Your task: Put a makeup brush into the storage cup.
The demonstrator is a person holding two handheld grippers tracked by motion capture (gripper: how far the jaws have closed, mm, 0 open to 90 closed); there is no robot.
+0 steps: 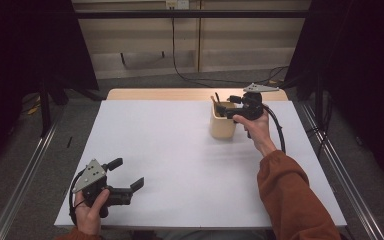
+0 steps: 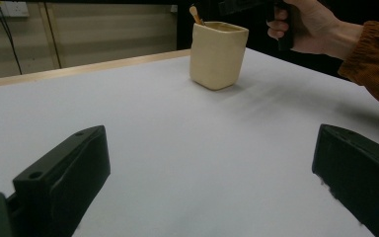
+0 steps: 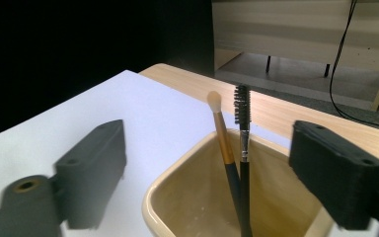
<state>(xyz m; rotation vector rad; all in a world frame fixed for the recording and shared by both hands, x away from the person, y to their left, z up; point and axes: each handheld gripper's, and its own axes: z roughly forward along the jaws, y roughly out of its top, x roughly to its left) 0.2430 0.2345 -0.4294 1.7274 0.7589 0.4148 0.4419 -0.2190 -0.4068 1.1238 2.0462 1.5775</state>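
So rn we've got our right gripper (image 1: 226, 106) parked right over the cream cup (image 1: 222, 125), which sits at about 1 o'clock on the white table (image 1: 180, 165), near the far edge. Jaws are spread wide w/ nothing between the pads. In the right gripper view both brushes stand free inside the cup: the tan-tipped makeup brush (image 3: 222, 143) and the black spoolie (image 3: 242, 113), leaning together toward the far wall.

Our read: the drop-in looks done, so the step now is backing out clean. Imo we go straight up first, keep the jaws open, and don't swing sideways til the pads are above the brush tips, otherwise we clip a handle and tip the cup.

Left gripper (image 1: 130, 182) sits at about 7 o'clock near the front edge, jaws wide apart, empty, well apart from the cup. Fine to leave it there tbh.
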